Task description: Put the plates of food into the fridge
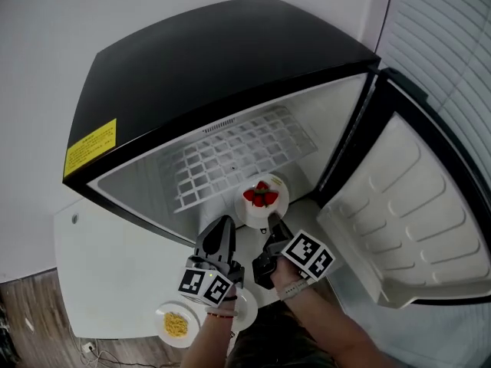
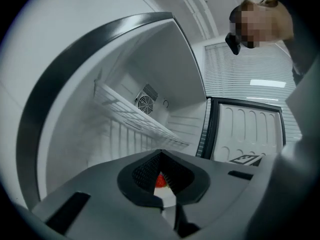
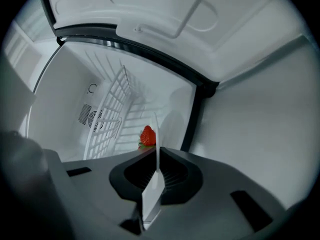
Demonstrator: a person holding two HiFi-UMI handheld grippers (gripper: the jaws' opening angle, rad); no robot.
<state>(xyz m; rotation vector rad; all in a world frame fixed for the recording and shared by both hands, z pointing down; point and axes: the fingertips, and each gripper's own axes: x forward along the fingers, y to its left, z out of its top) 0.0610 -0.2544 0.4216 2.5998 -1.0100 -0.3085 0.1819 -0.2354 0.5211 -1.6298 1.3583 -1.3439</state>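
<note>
A white plate of strawberries [image 1: 261, 199] hangs at the mouth of the open black fridge [image 1: 222, 67], below its white wire shelf [image 1: 238, 156]. My right gripper [image 1: 272, 222] is shut on the plate's near rim. In the right gripper view the rim [image 3: 151, 196] stands edge-on between the pads, with a strawberry [image 3: 147, 135] beyond. My left gripper [image 1: 229, 221] is at the plate's left near edge, jaws closed on the rim. In the left gripper view white rim [image 2: 167, 199] and a strawberry [image 2: 160, 180] show between the pads.
The fridge door [image 1: 406, 205] stands open to the right, its moulded shelves facing in. On the white table [image 1: 115, 267] near me sit a plate of yellow food [image 1: 176, 324] and another white plate [image 1: 247, 310], partly hidden by my left gripper. A fan grille [image 2: 146, 98] marks the fridge's back wall.
</note>
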